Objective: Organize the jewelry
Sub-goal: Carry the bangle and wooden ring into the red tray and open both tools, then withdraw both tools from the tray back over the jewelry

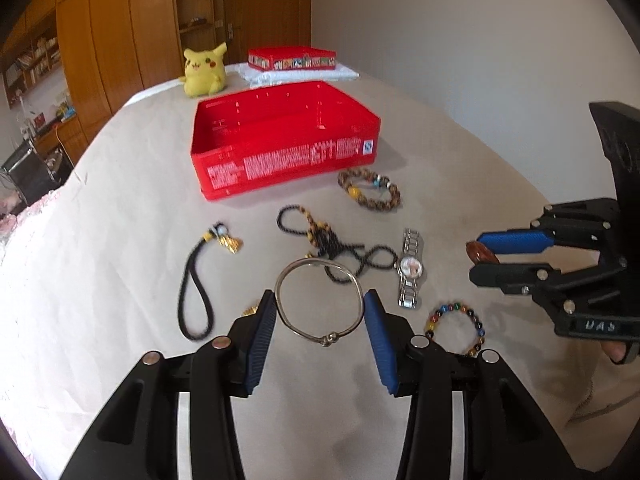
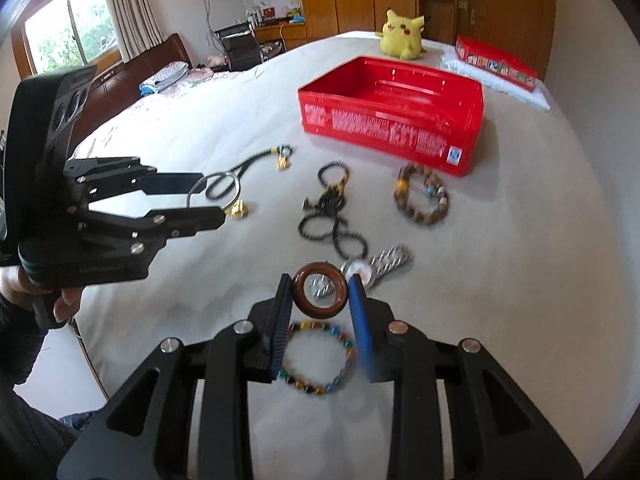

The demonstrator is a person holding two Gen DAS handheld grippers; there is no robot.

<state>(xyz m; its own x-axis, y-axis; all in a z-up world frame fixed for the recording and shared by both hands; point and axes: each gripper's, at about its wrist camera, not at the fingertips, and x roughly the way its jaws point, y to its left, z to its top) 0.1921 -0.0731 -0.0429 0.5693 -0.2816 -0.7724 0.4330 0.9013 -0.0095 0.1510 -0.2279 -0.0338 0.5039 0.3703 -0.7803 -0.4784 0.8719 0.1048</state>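
Note:
My left gripper [image 1: 320, 304] is shut on a thin silver bangle [image 1: 305, 326], held above the bed; the same gripper [image 2: 208, 196] shows at left in the right wrist view. My right gripper [image 2: 320, 286] is shut on a brown wooden ring [image 2: 301, 294], also lifted; from the left wrist view it [image 1: 478, 258] comes in at right with the ring [image 1: 480, 252] between its pads. An open red box [image 1: 280, 148] [image 2: 396, 108] stands beyond. On the cloth lie a brown bead bracelet [image 1: 370, 190], a black bead string [image 1: 324, 240], a silver watch [image 1: 410, 268] and a coloured bead bracelet [image 2: 320, 360].
A black cord charm with gold ends [image 1: 200, 280] lies left of the pile. A yellow plush toy [image 1: 204, 68] and a red lid [image 1: 292, 58] on a white cloth sit at the bed's far side. A hand [image 2: 64, 300] holds the left gripper's grip.

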